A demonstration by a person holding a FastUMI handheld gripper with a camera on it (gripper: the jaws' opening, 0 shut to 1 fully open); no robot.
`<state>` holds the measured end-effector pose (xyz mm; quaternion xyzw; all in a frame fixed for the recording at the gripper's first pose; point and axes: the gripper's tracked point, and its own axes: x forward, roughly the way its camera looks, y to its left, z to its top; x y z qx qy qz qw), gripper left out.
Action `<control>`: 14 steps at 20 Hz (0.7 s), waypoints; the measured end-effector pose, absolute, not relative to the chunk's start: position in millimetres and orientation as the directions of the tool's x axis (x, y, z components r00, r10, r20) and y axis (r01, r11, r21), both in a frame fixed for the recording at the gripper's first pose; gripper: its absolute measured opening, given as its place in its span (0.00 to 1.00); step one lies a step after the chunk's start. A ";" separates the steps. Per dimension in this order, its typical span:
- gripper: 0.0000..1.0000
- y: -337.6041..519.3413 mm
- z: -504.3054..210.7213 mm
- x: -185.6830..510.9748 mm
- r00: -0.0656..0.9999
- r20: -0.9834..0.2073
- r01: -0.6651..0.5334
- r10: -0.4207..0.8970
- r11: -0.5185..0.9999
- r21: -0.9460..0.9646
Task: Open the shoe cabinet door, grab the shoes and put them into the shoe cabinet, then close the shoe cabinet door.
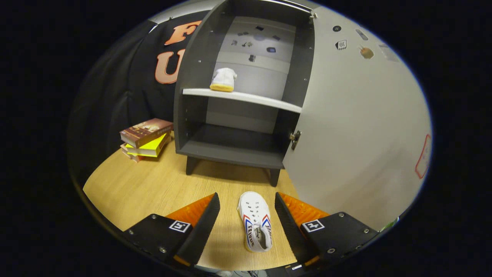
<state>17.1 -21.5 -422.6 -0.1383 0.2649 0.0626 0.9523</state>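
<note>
The jaws stand wide apart, and the gripper (pixel 246 223) holds nothing. A white shoe (pixel 255 222) with red and blue stripes on its sides lies on the wooden table (pixel 130 188) in the gap between the two fingers, toe pointing toward the cabinet. It sits a little closer to the right finger than to the left one, and neither finger (pixel 200 227) touches it.

Taking the cabinet (pixel 200 77) as the landmark: it is dark grey, stands on short legs just beyond the shoe, and is open. Its pale grey door (pixel 357 127) is swung out to the cabinet's right and reaches forward past the right finger. A metal hinge (pixel 295 138) shows on the door's inner edge, level with the lower compartment. A few small stickers sit near the top of the door.

Inside the cabinet, a white shelf (pixel 246 97) splits the space into an upper and a lower compartment. A second white shoe (pixel 223 79) with a yellowish sole rests on that shelf, toward its left end. The lower compartment has only its dark floor showing.

To the left of the cabinet, near its front corner, a stack of books (pixel 146 139) lies on the table, a brown one on top of a yellow one.
</note>
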 end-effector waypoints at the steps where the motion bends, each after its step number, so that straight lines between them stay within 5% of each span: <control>1: 0.84 -24.4 -436.5 17.7 0.839 -0.543 -0.195 0.037 0.952 -0.235; 14: 0.27 -46.1 -547.9 20.4 0.682 -0.731 -0.177 -0.026 0.964 -0.199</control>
